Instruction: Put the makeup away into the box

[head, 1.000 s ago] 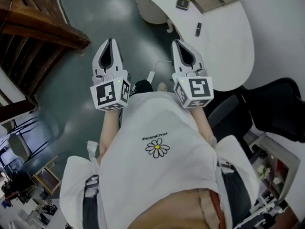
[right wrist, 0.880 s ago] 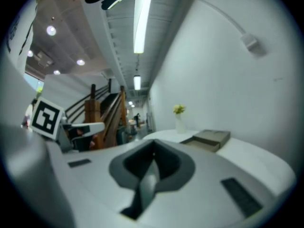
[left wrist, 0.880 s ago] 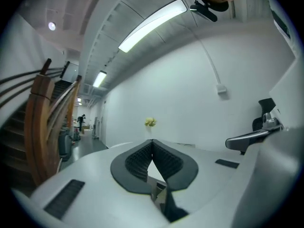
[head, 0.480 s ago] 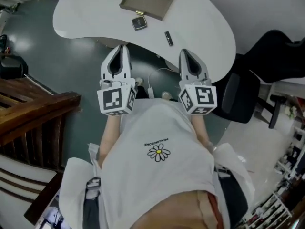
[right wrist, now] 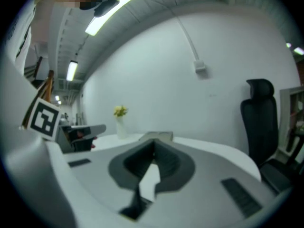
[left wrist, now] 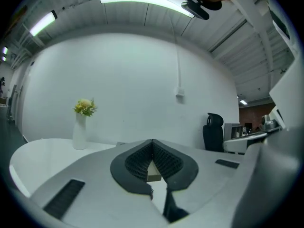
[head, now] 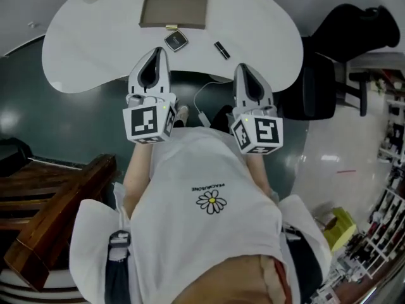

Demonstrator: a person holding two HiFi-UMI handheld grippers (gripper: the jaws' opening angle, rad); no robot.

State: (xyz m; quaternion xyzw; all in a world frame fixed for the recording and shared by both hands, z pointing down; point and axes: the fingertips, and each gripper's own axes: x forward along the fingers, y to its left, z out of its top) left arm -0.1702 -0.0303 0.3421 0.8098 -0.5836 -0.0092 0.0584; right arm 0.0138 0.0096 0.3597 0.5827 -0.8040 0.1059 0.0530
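Jaws of left tool (head: 158, 51) pressed together, nothing between them; right tool (head: 243, 69) likewise closed and empty. Both held side by side, pointing toward white curved desk (head: 88, 49). Just ahead of left tool – small black square compact (head: 176, 40); to its right, slim black tube (head: 221, 49). Just behind the compact – open brown flat box (head: 174, 8).

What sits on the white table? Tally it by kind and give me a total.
Box: 1
Compact: 1
Dark tube: 1
Vase of flowers: 1
Total: 4
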